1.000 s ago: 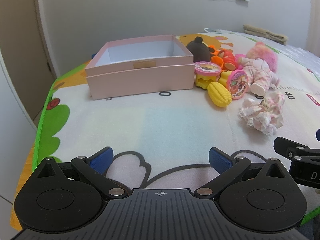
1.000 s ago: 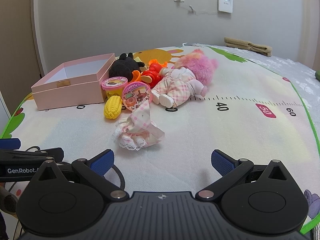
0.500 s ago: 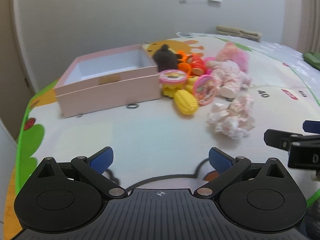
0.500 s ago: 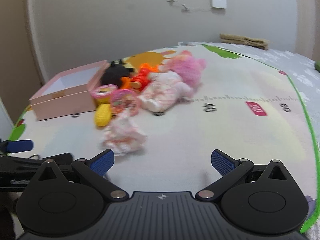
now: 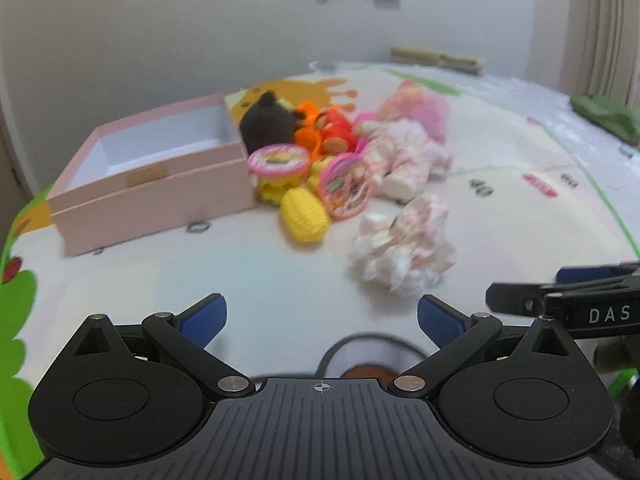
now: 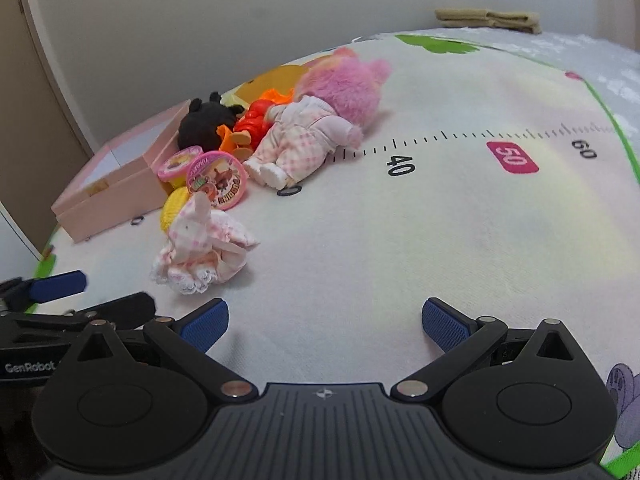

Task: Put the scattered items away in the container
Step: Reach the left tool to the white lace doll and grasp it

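An open pink box (image 5: 160,176) (image 6: 116,184) with a white inside stands on the play mat, nothing visible in it. Toys lie in a heap to its right: a black plush (image 5: 268,124) (image 6: 204,124), orange-red plastic toys (image 5: 328,132) (image 6: 252,120), two pink-rimmed round tubs (image 5: 279,159) (image 6: 218,181), a yellow corn toy (image 5: 304,216) and a pink-haired doll (image 5: 404,148) (image 6: 316,128). A frilly pink-white doll dress (image 5: 404,252) (image 6: 200,252) lies nearest. My left gripper (image 5: 322,318) and right gripper (image 6: 324,322) are both open, holding nothing, short of the dress.
The play mat (image 6: 440,208) carries a printed ruler with 40, 50, 60. A folded beige towel (image 6: 488,19) lies by the far wall, a green cloth (image 5: 604,116) at the far right. The mat's green edge (image 5: 16,312) runs along the left.
Both grippers have swung right and moved closer to the toy heap. The box has shifted left in both views, and the dress now looks larger.
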`<state>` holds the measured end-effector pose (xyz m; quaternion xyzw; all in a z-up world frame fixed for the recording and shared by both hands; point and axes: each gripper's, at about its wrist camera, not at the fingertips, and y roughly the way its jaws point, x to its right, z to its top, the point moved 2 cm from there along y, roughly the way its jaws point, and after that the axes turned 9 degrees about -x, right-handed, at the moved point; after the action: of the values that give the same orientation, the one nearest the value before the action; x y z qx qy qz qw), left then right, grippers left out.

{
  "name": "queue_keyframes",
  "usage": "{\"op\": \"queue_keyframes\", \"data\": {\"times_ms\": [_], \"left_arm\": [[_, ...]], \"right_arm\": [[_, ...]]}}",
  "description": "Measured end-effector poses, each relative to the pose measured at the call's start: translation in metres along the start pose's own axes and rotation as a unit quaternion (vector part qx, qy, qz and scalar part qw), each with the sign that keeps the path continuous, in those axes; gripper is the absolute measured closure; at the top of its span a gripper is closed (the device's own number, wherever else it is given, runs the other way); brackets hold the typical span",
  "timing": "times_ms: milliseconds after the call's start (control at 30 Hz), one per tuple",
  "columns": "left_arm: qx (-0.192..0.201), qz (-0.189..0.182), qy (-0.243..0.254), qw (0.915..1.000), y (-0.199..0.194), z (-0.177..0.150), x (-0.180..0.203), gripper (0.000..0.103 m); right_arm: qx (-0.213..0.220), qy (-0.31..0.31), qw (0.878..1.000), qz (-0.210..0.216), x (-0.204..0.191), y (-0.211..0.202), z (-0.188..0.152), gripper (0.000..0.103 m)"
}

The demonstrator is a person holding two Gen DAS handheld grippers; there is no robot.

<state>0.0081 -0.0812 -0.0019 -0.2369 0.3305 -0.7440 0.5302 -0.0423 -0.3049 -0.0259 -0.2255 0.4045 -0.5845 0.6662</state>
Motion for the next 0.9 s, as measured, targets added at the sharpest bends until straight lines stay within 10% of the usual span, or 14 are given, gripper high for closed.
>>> {"op": "queue_keyframes", "data": {"times_ms": [167,667,900], "left_arm": [[0.05,-0.031,-0.011,0.9982,0.005,0.003,0.003,0.0],[-0.017,-0.039,0.03,0.9987,0.052,0.022,0.029,0.0],[-0.016,-0.05,0.047,0.9975,0.053,0.023,0.036,0.044]], "right_arm": [[-0.008,0.0,0.999,0.044,0.012,-0.004,0.002,0.0],[0.011,-0.101,0.995,-0.009,-0.009,0.0,-0.017,0.0],[0.031,-0.083,0.996,0.005,-0.006,-0.002,-0.019,0.0]]}}
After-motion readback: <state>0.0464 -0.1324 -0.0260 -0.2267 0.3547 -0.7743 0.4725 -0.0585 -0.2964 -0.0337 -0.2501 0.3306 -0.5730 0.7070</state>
